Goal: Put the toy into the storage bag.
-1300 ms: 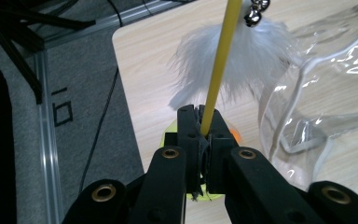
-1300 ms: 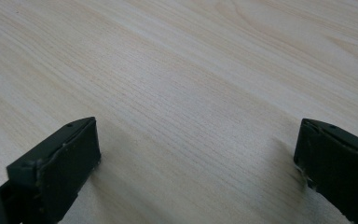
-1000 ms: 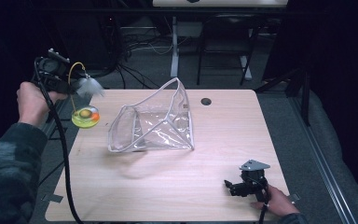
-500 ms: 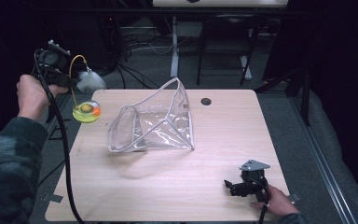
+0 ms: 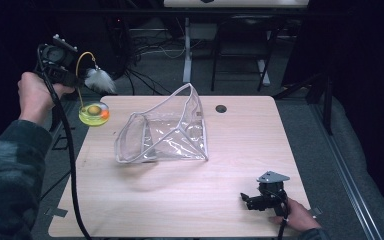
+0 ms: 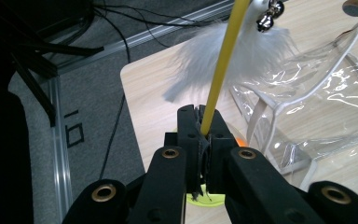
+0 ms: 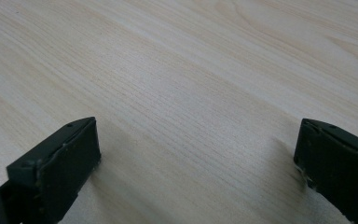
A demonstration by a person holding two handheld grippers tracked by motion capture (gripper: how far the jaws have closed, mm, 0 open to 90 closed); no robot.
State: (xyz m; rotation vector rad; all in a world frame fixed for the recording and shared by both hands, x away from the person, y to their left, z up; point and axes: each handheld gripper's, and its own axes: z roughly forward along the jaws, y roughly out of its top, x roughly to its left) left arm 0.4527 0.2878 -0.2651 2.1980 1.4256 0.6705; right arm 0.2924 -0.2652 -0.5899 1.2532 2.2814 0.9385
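My left gripper (image 5: 76, 79) is held above the table's far left corner, shut on the thin yellow wand (image 6: 223, 60) of a feather toy. In the left gripper view the jaws (image 6: 199, 114) pinch the wand low down. A white feather tuft (image 5: 100, 80) and a small bell (image 6: 266, 21) hang at the wand's far end. The toy's yellow-green disc base (image 5: 94, 114), with an orange ball, hangs at the table's left edge. A clear plastic pouch (image 5: 165, 132) with a white rim lies open at mid-table. My right gripper (image 5: 247, 200) rests open on the wood at the front right, nothing between its jaws (image 7: 196, 163).
The wooden table (image 5: 180, 200) has a round black grommet (image 5: 221, 108) at the back. Cables and metal table legs (image 5: 187, 50) lie on the dark floor beyond. My left gripper's black cable (image 5: 67, 150) trails down along the table's left side.
My left hand has risen a little with the feather toy, and the disc base has come up with it. The right gripper and the pouch have stayed put.
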